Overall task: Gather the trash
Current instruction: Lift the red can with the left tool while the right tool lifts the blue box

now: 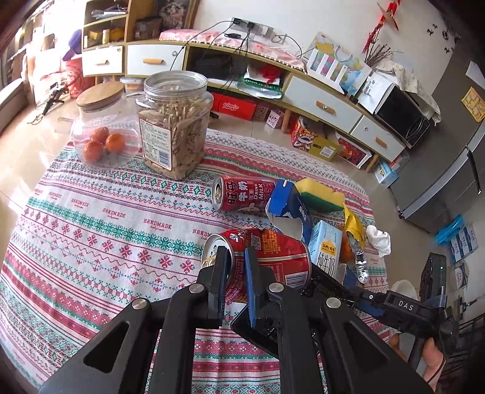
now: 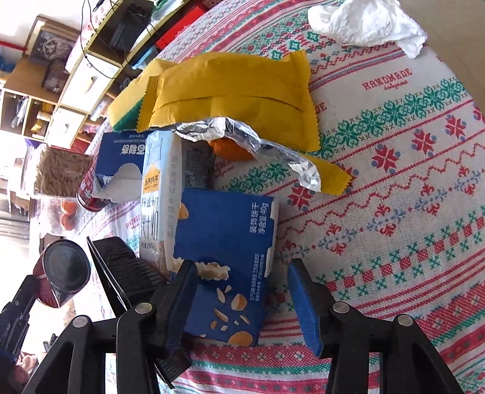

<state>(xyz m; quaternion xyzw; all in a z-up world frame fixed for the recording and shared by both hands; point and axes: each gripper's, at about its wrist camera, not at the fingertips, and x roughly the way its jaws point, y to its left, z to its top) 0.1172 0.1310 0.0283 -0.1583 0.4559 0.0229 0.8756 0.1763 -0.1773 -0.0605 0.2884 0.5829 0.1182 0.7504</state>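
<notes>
1. Left gripper point(image 1: 236, 266) pinches rim of red can point(image 1: 266, 260), which lies on its side on the patterned tablecloth point(image 1: 91, 230).
2. Right gripper point(image 2: 242, 291) spread wide, blue biscuit box point(image 2: 224, 242) between the fingers; right pad clear of it, left pad contact unclear.
3. Crowding behind box: milk carton point(image 2: 160, 194), torn blue box point(image 2: 121, 169), yellow wrapper point(image 2: 230, 91) w/ foil, sponge point(image 2: 124, 112).
4. White tissue point(image 2: 363, 24) near table edge, well apart.
5. Second can point(image 1: 242, 194), seed jar point(image 1: 172, 124), glass jar w/ oranges point(image 1: 103, 127) farther back.

Home living room, TV cabinet point(image 1: 321, 100), fridge point(image 1: 448, 169)
</notes>
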